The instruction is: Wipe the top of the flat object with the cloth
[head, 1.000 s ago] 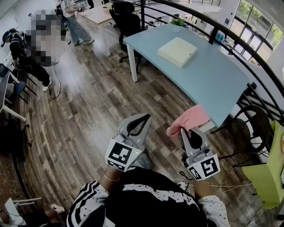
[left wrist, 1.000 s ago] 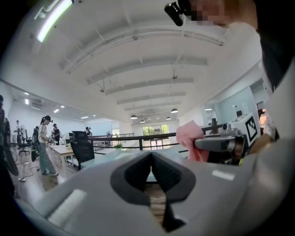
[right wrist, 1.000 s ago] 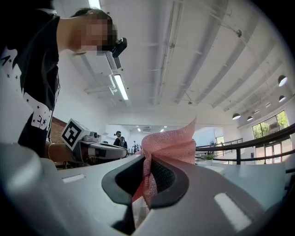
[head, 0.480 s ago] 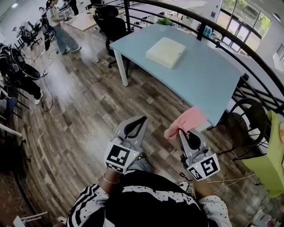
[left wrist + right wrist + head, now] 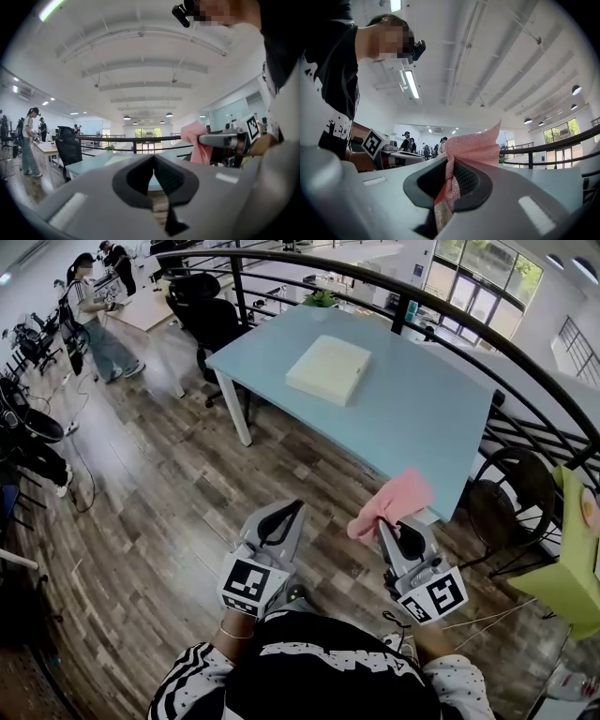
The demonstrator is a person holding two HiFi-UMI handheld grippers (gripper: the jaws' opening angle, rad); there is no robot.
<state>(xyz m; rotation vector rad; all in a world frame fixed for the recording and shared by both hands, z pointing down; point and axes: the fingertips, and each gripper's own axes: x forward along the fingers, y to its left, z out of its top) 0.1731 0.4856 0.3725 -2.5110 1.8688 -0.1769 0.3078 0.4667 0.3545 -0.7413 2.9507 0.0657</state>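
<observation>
A flat cream-coloured box (image 5: 329, 369) lies on a pale blue table (image 5: 412, 427), well ahead of both grippers. My right gripper (image 5: 389, 524) is shut on a pink cloth (image 5: 389, 502), which sticks up from the jaws; the pink cloth (image 5: 473, 150) fills the right gripper view between the jaws (image 5: 449, 180). My left gripper (image 5: 292, 509) is held beside it over the wooden floor, shut with nothing in it. In the left gripper view the left gripper (image 5: 154, 158) points toward the table, with the pink cloth (image 5: 197, 143) at the right.
A curved black railing (image 5: 394, 296) runs behind the table. A black wire chair (image 5: 511, 507) stands at the table's right end and a black office chair (image 5: 202, 310) at its far left. People stand at desks far left (image 5: 94, 315). A yellow-green object (image 5: 572, 559) sits at right.
The view has shifted: the table and box sit lower and further left in frame. Both grippers keep their pose, the cloth still held in the right one.
</observation>
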